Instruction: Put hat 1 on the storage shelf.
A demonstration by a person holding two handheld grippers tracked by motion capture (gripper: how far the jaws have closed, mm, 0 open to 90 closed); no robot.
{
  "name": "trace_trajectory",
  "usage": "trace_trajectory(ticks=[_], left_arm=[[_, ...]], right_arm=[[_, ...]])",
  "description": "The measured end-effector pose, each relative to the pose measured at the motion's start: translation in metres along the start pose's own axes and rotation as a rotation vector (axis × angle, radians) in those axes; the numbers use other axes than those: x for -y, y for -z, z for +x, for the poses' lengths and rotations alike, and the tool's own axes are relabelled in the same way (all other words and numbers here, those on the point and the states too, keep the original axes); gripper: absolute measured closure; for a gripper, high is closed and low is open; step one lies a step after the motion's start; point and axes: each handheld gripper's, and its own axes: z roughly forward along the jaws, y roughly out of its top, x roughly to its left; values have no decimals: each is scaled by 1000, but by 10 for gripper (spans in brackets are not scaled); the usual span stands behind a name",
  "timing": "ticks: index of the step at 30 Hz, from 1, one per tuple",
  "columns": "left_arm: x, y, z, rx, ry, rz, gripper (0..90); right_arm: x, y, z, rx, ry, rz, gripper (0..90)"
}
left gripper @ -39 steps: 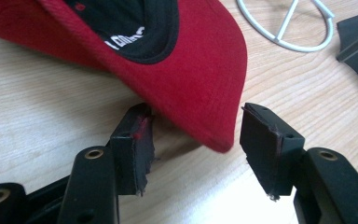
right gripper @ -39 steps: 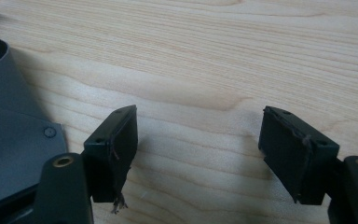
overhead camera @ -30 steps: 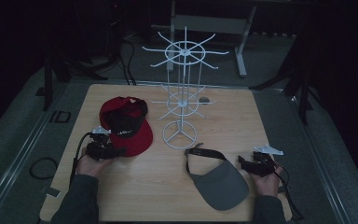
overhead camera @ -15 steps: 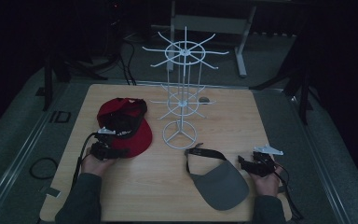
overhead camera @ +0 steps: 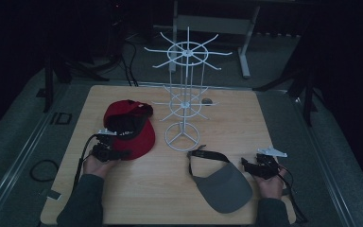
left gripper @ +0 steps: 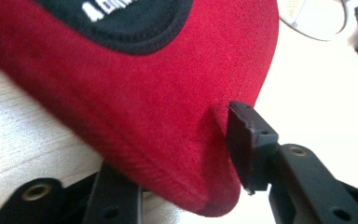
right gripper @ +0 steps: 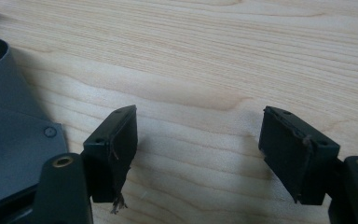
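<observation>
Since the earlier frames the left gripper (overhead camera: 115, 152) has edged in on the red cap (overhead camera: 131, 128) and its jaws have just been closing, with the brim (left gripper: 177, 140) now between them; one pad touches the brim's edge, though a firm clamp cannot be told. The cap lies on the wooden table (overhead camera: 142, 198), just left of the white wire rack (overhead camera: 183, 101), whose hooks hang bare, so lifting and hanging appear left to do. The grey visor (overhead camera: 223, 183) lies by the right gripper (overhead camera: 248, 164), whose jaws stand apart over bare wood, hand resting low.
</observation>
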Motion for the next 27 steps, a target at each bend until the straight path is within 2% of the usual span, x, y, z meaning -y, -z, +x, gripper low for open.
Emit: trace_trajectory(ticks=[6, 9, 12, 15, 21, 27], left_arm=[[1, 6, -2, 10, -27, -35, 729], [4, 10, -2, 11, -37, -72, 797], [5, 13, -2, -3, -51, -99, 853], [6, 13, -4, -11, -71, -110, 858], [6, 14, -4, -17, -68, -134, 860], [4, 17, -6, -47, -68, -145, 861]], right_arm=[[0, 0, 0, 0, 0, 0, 280], [0, 0, 0, 0, 0, 0, 280], [0, 0, 0, 0, 0, 0, 280], [0, 0, 0, 0, 0, 0, 280], [0, 0, 0, 0, 0, 0, 279], [0, 0, 0, -1, 0, 0, 280]])
